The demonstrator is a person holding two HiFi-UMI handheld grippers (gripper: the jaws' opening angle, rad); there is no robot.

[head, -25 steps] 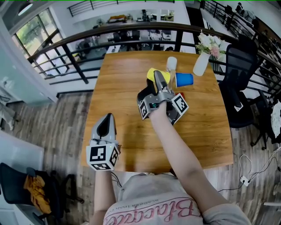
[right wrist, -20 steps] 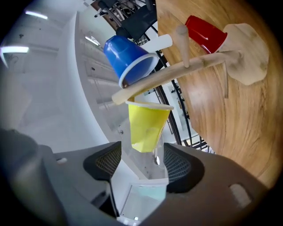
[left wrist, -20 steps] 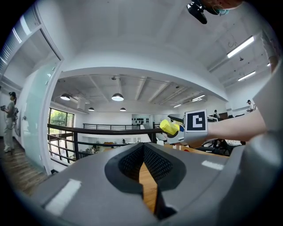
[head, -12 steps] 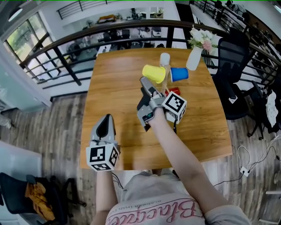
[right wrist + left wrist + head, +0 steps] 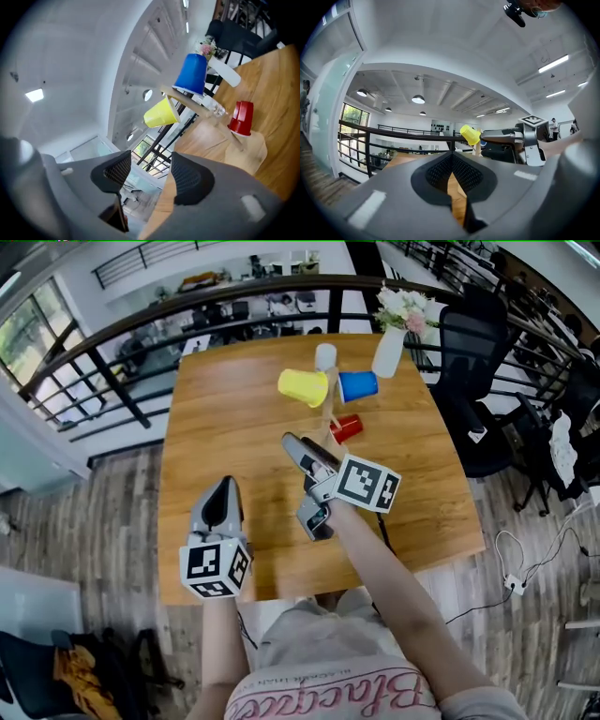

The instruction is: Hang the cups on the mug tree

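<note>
From the head view, a yellow cup (image 5: 302,387), a blue cup (image 5: 357,386) and a red cup (image 5: 346,427) hang on the mug tree (image 5: 329,411) at the worktop's (image 5: 225,418) far side. The left gripper view shows the left gripper (image 5: 451,164) with its jaws together and empty. In the right gripper view the right gripper (image 5: 149,176) faces the tree, and its jaws, which have just been closing a little, stand apart with nothing between them.

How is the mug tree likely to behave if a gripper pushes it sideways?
Probably tippy: the mug tree carries the yellow cup, blue cup and red cup out on thin pegs above a flat wooden base. The cups look like light plastic, so they may swing or slip off first.
</note>
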